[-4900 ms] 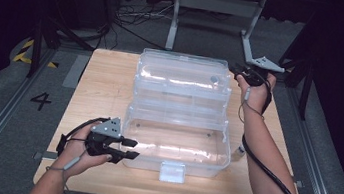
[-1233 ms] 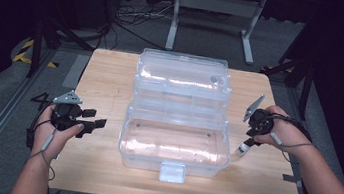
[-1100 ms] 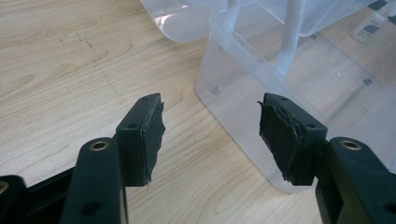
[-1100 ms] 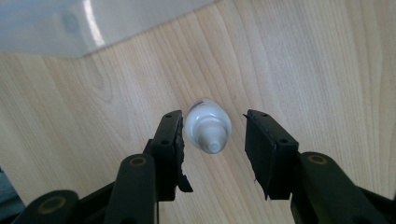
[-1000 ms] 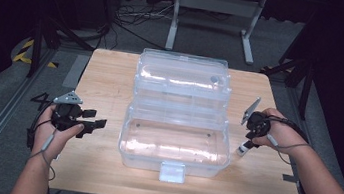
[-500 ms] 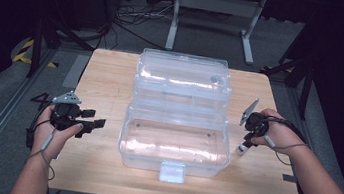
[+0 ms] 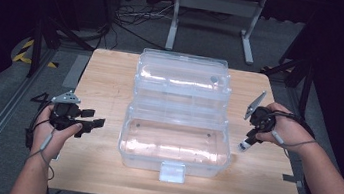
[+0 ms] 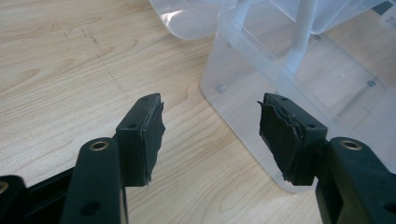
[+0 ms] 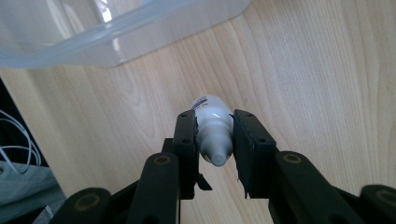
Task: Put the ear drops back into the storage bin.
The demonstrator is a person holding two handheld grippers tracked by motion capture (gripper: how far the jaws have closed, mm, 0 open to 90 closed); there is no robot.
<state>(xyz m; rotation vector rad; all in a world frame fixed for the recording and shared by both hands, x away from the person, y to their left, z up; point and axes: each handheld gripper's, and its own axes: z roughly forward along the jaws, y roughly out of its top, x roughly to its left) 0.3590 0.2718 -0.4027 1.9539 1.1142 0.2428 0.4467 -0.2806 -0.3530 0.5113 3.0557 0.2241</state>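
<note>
Looking down in the high view, I see the right gripper (image 7: 249, 140) near the table's (image 7: 113, 69) right edge, beside the clear box (image 7: 174, 142). Left gripper view: left gripper (image 8: 210, 128) gapes, nothing between its jaws. Right gripper view: jaws have just been closing and clamp a small white bottle (image 9: 214, 130).

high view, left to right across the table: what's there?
left gripper → clear plastic box → small white bottle → right gripper, its fingers closed on the bottle.
</note>
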